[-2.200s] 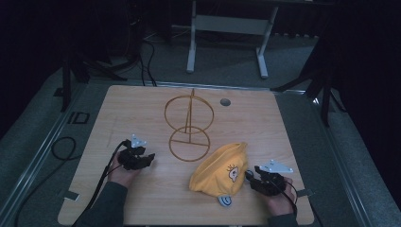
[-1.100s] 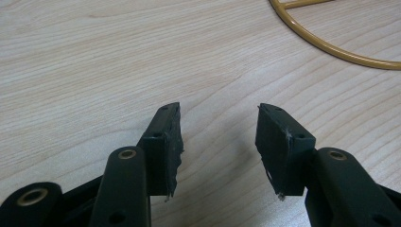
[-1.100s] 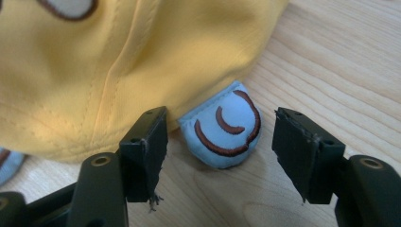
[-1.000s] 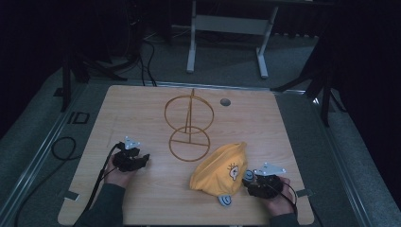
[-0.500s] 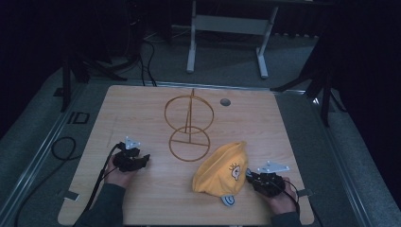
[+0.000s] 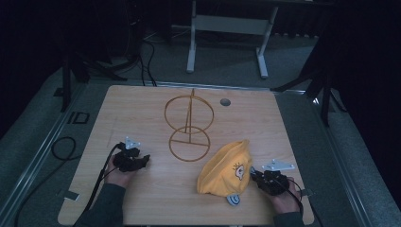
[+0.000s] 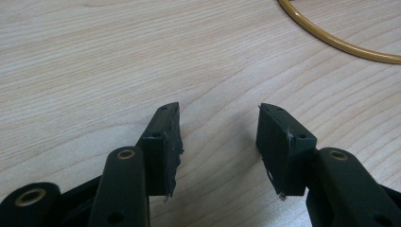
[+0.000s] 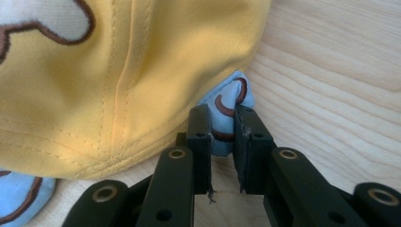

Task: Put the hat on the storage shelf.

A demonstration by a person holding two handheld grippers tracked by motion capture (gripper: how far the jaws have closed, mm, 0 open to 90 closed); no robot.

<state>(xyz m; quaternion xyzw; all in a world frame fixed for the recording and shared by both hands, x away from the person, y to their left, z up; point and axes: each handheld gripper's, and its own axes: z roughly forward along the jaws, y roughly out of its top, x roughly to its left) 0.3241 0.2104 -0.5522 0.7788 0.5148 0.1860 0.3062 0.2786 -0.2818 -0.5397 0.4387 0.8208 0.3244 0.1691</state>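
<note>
One yellow cap [image 6: 222, 166], one wire stand [image 6: 189, 126], two grippers on one table [image 6: 142, 101].

The room is dim, nearly black along the far side. A pale wooden table [image 6: 142, 113] with rounded corners stands on grey carpet [image 6: 42, 127]. Beyond its far edge is a light grey metal frame [image 6: 227, 28] on two legs. Black cables [image 6: 142, 56] trail over the floor near the far left corner, and dark stand legs [image 6: 321, 94] splay off the right edge.
</note>
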